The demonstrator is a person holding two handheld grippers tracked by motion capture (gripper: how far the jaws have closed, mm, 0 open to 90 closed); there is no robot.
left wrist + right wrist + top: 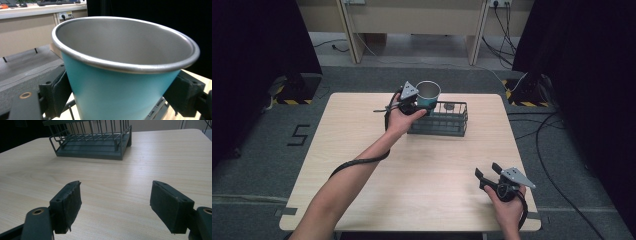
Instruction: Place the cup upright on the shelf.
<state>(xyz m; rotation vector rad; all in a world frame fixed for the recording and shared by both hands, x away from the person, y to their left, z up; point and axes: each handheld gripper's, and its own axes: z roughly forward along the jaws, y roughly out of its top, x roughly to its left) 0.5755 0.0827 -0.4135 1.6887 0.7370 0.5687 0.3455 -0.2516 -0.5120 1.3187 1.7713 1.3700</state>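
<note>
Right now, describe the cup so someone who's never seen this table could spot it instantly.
Look to the far edge of the wooden table, where a dark wire rack stands. At its left end, the left tongs hold the cup: teal outside, bare steel inside, rolled rim, the sole colourful thing there.

Left arm extends forward across the table, forearm bare, cable wound beside it. Left hand holds the left gripper at the far side; its jaws press against both sides of a cup, held upright. Right hand sits low at the near right edge. Right gripper points toward the table centre, jaws spread wide apart, nothing between them, pads worn at the edges.
</note>
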